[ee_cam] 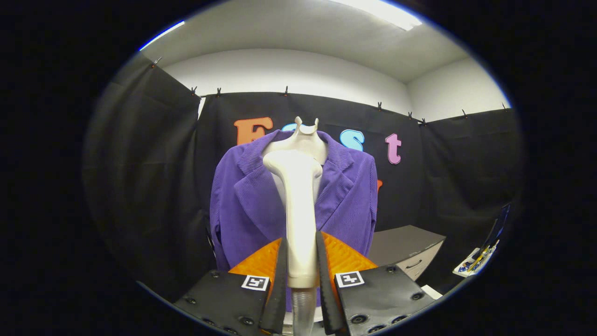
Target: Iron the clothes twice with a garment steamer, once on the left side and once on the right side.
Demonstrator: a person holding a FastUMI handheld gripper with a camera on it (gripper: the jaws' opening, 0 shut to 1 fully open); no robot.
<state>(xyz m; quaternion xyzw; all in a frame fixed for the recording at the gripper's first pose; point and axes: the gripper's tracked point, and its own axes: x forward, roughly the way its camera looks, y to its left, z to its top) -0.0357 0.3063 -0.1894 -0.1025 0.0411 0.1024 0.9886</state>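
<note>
Black cloth [140,186] forms the booth wall on three sides, clipped along its top edge below a white wall and ceiling with a lit light panel [378,11]. Centred against the cloth, a purple jacket [247,205] with a ribbed weave hangs on a white mannequin torso [303,140]; its lapels lie open around the neck. The gripper [301,275] is closed on the steamer [298,210]: both fingers press against the sides of the white handle, which stands upright between them. The steamer head is at the top of the handle, in front of the jacket's collar opening; whether it touches the fabric cannot be told. A clear hose [302,308] leaves the base of the handle between the fingers. Right of the jacket, beyond the fingers, stands a grey cabinet [406,247] with a drawer handle. Further right, a holder [480,259] carries several small items, too small to identify.
</note>
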